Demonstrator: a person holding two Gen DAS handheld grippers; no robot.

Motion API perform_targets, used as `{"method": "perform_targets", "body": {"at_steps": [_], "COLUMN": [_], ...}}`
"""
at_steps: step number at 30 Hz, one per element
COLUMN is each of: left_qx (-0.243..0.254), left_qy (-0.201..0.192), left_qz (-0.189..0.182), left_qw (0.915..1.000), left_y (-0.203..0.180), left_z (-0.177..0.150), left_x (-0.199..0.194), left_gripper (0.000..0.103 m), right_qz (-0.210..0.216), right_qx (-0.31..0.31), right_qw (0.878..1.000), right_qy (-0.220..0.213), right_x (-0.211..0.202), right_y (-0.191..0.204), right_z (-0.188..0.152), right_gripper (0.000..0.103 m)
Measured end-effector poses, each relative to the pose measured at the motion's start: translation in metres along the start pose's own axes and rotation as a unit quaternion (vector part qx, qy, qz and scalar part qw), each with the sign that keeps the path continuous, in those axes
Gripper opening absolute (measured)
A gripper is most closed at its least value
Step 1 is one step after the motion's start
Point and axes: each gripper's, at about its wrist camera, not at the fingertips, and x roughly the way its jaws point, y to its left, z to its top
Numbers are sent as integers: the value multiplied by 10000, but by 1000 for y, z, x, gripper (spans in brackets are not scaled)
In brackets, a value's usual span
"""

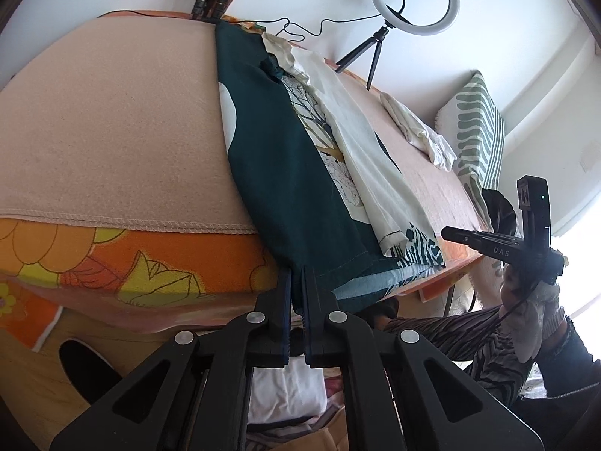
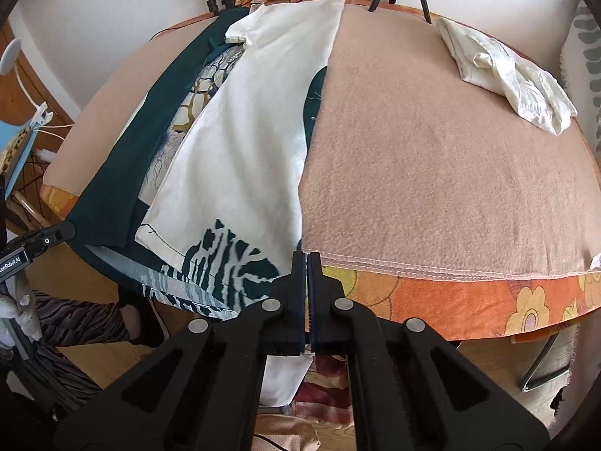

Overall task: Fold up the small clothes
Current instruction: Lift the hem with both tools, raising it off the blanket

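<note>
A dark green printed garment [image 1: 285,173] lies folded lengthwise on the pink blanket [image 1: 112,120], with its white reverse side [image 2: 240,143] turned up over the middle. Its hem hangs over the table's near edge. My left gripper [image 1: 296,274] is shut on the hem's left corner, with dark fabric pinched between the pads. My right gripper [image 2: 308,259] is shut at the hem's right corner, where the garment meets the blanket's stitched edge [image 2: 432,270]. Each gripper shows in the other view: the right gripper [image 1: 449,233] at the right, the left gripper [image 2: 64,232] at the left.
A crumpled white cloth [image 2: 507,75] lies on the blanket at the far right. A ring light on a tripod [image 1: 413,0] stands at the table's back, a striped pillow [image 1: 477,131] beyond it. An orange floral cover [image 2: 469,300] hangs below the blanket. A person's patterned leg [image 1: 450,334] is near the edge.
</note>
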Motion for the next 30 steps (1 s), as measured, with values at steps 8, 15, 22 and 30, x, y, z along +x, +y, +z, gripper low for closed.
{"method": "perform_targets", "body": {"at_steps": [8, 15, 22, 30], "left_qx": [346, 1400, 1302, 775], "left_qy": [-179, -279, -68, -51], "left_qz": [485, 598, 538, 659], "left_qw": [9981, 9879, 9900, 9948], "left_y": [-22, -65, -67, -46], "left_z": [-1, -12, -13, -8], "left_x": [-11, -2, 14, 13], "left_gripper": [13, 24, 24, 25], "right_qz": [83, 310, 34, -358], "right_qx": [36, -276, -639, -891], "right_qw": [9999, 9988, 9980, 9952], "right_qy": [-57, -254, -15, 176], "right_x": [-7, -13, 6, 26], "right_y": [2, 19, 26, 30], "right_z": [15, 38, 18, 10], "right_gripper": [3, 49, 49, 44]}}
